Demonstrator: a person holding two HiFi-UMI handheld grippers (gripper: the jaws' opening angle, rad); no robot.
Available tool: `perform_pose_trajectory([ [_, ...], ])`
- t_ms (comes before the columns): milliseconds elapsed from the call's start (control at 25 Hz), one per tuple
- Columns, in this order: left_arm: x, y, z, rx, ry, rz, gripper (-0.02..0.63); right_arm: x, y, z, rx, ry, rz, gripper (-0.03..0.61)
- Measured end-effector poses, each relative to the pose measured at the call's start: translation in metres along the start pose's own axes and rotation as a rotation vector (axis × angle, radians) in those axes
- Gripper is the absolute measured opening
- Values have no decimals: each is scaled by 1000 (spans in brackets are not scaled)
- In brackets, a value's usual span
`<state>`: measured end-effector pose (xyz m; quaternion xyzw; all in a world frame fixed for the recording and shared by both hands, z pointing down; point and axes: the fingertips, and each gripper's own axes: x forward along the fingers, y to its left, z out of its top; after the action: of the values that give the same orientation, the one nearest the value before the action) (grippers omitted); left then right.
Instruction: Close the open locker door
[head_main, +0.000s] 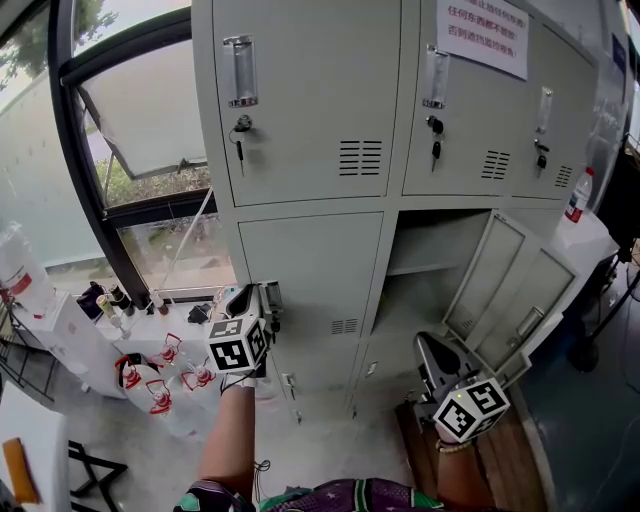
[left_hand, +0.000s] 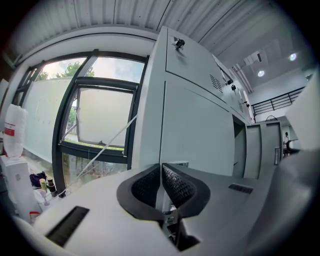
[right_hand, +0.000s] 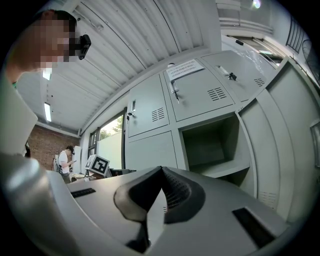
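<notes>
Grey locker door (head_main: 510, 285) open, btm hidden; left gripper (left_hand: 161, 170), right gripper (right_hand: 161, 172) closed, empty

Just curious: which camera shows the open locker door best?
The head view: the open locker door shows nearly whole, swung out rightward. The right gripper view crops it at the edge; the left gripper view shows it small and far.

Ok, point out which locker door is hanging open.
The lower-row door under the paper notice, swung out to the right off its compartment. The other locker doors sit flush and shut.
</notes>
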<state>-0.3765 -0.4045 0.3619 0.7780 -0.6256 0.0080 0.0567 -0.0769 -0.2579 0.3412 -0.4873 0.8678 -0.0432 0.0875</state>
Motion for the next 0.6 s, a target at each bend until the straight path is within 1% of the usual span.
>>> perform_pose_trajectory([
  [320, -1, 3, 1, 4, -5, 20, 34, -14, 0, -1, -2, 0, -14, 8],
  [600, -8, 4, 9, 1, -26, 27, 35, -26, -1, -2, 3, 0, -33, 8],
])
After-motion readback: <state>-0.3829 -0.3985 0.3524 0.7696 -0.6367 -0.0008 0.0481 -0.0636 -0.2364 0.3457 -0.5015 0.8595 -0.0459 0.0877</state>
